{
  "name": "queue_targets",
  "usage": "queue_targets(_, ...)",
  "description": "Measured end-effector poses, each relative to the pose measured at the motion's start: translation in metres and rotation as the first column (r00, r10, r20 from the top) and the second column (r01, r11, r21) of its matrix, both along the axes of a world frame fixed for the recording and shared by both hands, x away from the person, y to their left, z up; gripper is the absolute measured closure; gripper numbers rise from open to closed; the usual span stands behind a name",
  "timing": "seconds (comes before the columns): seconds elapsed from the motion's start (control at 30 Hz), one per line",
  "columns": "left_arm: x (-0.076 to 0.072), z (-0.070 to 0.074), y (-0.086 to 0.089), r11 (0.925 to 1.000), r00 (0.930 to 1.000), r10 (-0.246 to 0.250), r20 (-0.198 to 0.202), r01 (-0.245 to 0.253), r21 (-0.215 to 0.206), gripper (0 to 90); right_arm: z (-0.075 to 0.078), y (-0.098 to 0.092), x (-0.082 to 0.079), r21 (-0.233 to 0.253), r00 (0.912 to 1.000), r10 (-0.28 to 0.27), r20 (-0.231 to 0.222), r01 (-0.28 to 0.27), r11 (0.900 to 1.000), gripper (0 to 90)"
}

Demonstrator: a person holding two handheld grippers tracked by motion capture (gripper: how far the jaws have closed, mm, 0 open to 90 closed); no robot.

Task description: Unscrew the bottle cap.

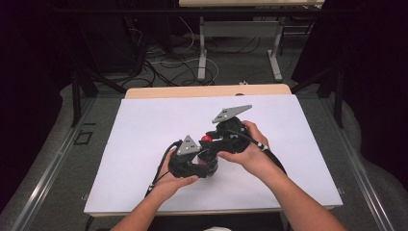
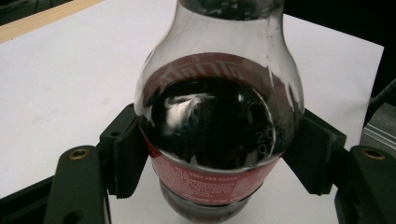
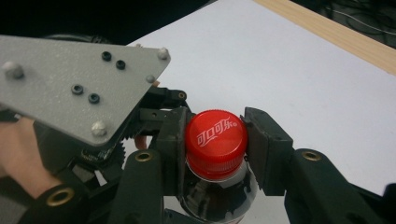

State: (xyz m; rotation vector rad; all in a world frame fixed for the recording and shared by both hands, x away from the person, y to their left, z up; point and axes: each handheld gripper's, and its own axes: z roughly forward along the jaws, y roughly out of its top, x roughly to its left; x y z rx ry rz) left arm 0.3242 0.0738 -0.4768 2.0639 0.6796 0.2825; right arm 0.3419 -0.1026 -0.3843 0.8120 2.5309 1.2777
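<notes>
Bottle [image 2: 219,130] body sits clamped in my left hand-held gripper [image 2: 219,154]; my right hand-held gripper [image 3: 215,140] pinches its red cap [image 3: 215,142], white script unreadable.

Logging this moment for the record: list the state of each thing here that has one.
Bottle: upright on the table, part full of dark drink, held at the body.
Cap: on the bottle, red, gripped.
Left gripper: shut on the bottle.
Right gripper: shut on the cap.

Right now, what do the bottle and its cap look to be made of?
Bottle: clear glossy plastic, probably; highlights on its shoulder, dark drink seen through, red printed label. Cap: red plastic with a ribbed side, white print on top.
</notes>
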Motion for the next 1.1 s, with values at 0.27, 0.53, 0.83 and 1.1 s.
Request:
queue_targets(0.27,-0.001,0.000,-0.002,1.0000,1.0000,-0.001,0.000,0.001,-0.008,30.6,0.001,-0.012,0.023,-0.024,0.9515,0.307,0.017,-0.307,0.952,61.1)
queue_targets(0.53,0.000,-0.001,-0.002,0.9999,0.9999,0.010,0.003,-0.010,-0.004,30.6,0.004,-0.011,0.009,0.061,0.9982,0.059,-0.012,-0.058,0.996,44.8)
queue_targets(0.83,0.000,0.000,-0.001,1.0000,1.0000,0.007,0.005,-0.007,0.000,30.6,0.002,0.003,-0.006,0.001,0.9954,-0.095,-0.008,0.095,0.995,57.0)
queue_targets(1.1,-0.001,-0.001,-0.002,1.0000,1.0000,0.005,0.001,-0.005,0.002,30.6,0.002,-0.003,0.008,-0.021,0.9930,0.118,0.007,-0.118,0.993,61.5)
